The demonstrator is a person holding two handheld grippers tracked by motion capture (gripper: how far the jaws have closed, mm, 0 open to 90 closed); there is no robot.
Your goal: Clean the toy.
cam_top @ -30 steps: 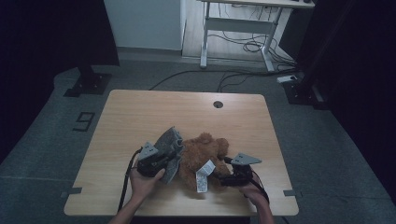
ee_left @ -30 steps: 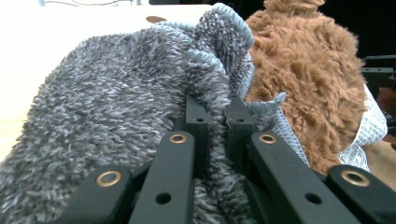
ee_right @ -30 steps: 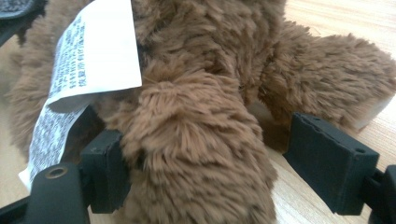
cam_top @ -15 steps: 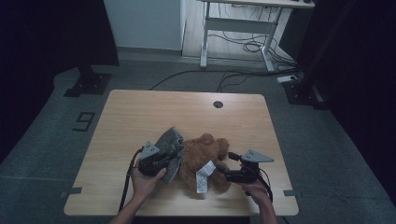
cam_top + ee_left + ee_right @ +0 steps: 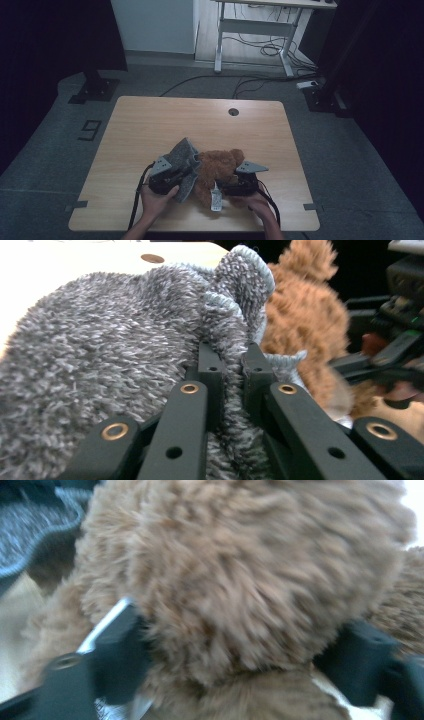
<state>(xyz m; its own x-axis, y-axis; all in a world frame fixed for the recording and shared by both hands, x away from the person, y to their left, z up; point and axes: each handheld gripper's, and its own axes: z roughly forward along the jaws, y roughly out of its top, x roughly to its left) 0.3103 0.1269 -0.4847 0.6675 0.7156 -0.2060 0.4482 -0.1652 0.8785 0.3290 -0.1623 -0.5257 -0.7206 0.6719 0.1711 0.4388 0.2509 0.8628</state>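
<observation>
On the near half of the pale wooden surface (image 5: 150,125) lies a brown, shaggy plush teddy bear (image 5: 220,167) with a white fabric label (image 5: 216,200) hanging from its near side. Against the bear's left flank stands a grey, fuzzy knitted garment with a pale blue-grey ribbed edge (image 5: 182,160) — it touches the bear's fur.

The left claw (image 5: 181,172) is clamped on that garment: in the left gripper view its two black jaws stand close together with a fold of the grey knit (image 5: 125,340) pinched between the pads, the ribbed edge curling up just beyond them and the bear (image 5: 305,320) behind it to the right.

The right claw (image 5: 225,189) comes at the bear from the opposite side. Its jaws have just been closing, and in the right gripper view they stand on either side of a rounded, furry part of the bear (image 5: 250,580) — the fur bulges between them and both pads look pressed into it, though the picture is blurred. A corner of the grey garment (image 5: 35,530) shows at the upper left there.

A person's hand (image 5: 157,202) holds the left claw, another hand (image 5: 257,205) the right, both near the surface's front edge.
</observation>
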